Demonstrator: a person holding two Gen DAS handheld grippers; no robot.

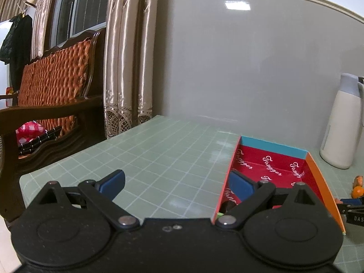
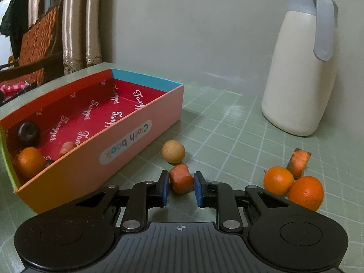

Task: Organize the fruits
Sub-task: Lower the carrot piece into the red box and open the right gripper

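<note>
Pinching a carrot chunk (image 2: pixel 181 179), the right hand-held gripper (image 2: pixel 181 187) tilts downward (left hand-held gripper (image 1: pixel 177 183) spread wide).

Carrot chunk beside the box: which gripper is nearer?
Right. The right gripper has its pads closed on the carrot chunk. The left gripper hangs open over the box's far side.

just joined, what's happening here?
Fruit sorting into the box. The right gripper has its fingers shut on a carrot chunk on the green mat, beside the box. The left gripper is open, holding nothing, at the box's near left corner. Already inside: an orange and a dark fruit. Two oranges, another carrot chunk and a tan ball are outside.
</note>
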